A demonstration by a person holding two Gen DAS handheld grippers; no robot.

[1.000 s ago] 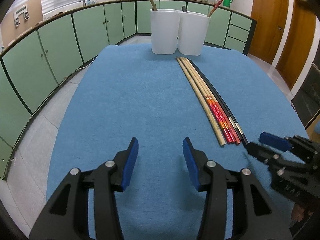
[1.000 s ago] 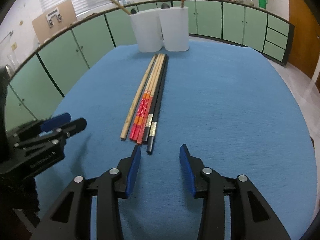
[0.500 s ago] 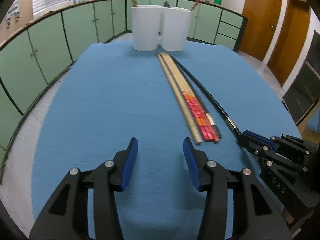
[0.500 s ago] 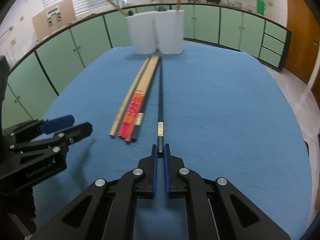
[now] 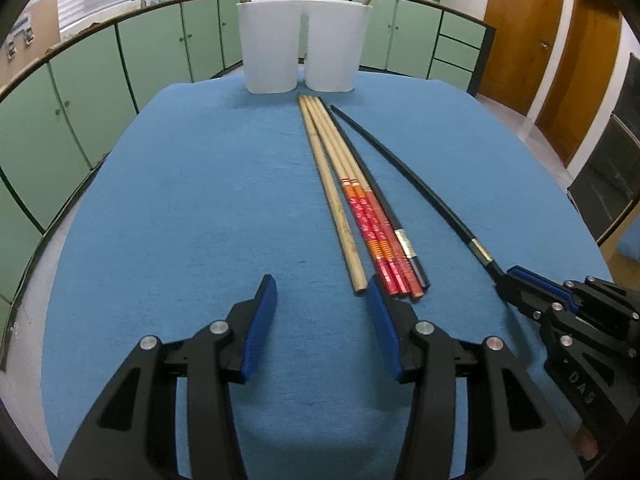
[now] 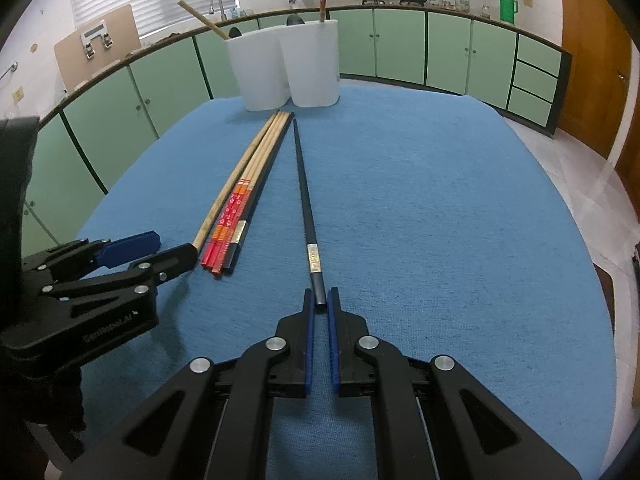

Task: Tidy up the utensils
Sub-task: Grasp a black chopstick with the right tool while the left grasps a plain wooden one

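On the blue cloth (image 6: 440, 200), right gripper (image 6: 320, 306) clenched on the near end of one black chopstick (image 6: 304, 196), drawn aside from the bundle so it can go alone, tip aimed toward the white holder (image 6: 288, 68) at the far edge. Beside it, well clear of the black one, the remaining chopsticks (image 5: 356, 200): a plain wooden one, red-patterned ones, another black one, lined up lengthways toward the holder, presumably for easy end-on pickup. Left gripper (image 5: 322, 300) released, jaws partly apart with nothing between them, hovering just short of the bundle's near ends, probably lining up on the wooden one. Already standing in the holder: a wooden stick and a red one, so sorting partly done, judging by what lies here
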